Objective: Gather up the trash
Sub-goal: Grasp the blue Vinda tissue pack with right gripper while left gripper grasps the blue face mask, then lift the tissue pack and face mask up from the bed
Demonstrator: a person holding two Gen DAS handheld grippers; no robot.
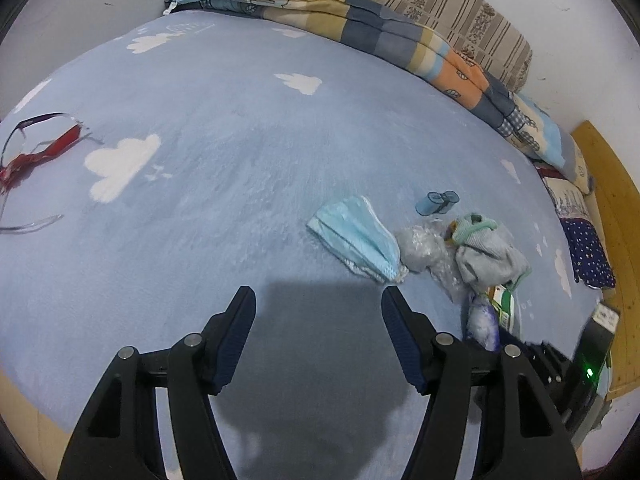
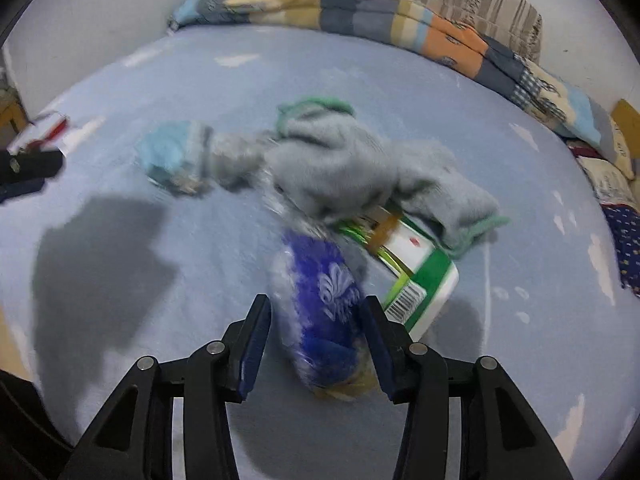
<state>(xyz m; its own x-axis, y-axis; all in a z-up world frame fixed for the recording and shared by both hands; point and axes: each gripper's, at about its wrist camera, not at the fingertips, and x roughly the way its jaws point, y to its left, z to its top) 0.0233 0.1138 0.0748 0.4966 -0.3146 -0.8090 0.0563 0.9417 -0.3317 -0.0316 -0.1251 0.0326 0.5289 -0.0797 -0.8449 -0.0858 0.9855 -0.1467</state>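
- Your left hand-held gripper [image 1: 318,300] is hanging released over a bare stretch of the pale blue, cloud-printed bed sheet [image 1: 224,120], nothing between its dark pads, its shadow falling on the sheet just ahead of it.
- Your right hand-held gripper [image 2: 316,306] is straddling a crumpled blue-and-white plastic wrapper [image 2: 320,308]; the wrapper is sitting between the pads, but the picture is blurred and you cannot tell whether the pads are pressing on it.
- The trash is lying in a loose cluster on the bed, towards its right edge as your left camera sees it.
- A light blue pleated face mask [image 1: 356,236] is lying flat at the near-left end of the cluster, just beside a wad of clear crinkled plastic film [image 1: 424,252].
- A grey knitted sock with green trim [image 1: 486,252] is lying bunched up against the film and is partly covering a green-and-white printed carton with a barcode [image 2: 420,276].
- The carton is lying just beside the blue-and-white wrapper, on its right in the right camera.
- A small blue translucent cap-like piece [image 1: 436,202] is sitting alone, a little beyond the mask.
- A red and clear plastic bag [image 1: 44,148] is lying spread out well apart from the cluster, at the bed's left edge.
- A folded patchwork quilt [image 1: 360,20] and a striped brown pillow [image 1: 448,12] are lining the far edge of the bed against the wall.
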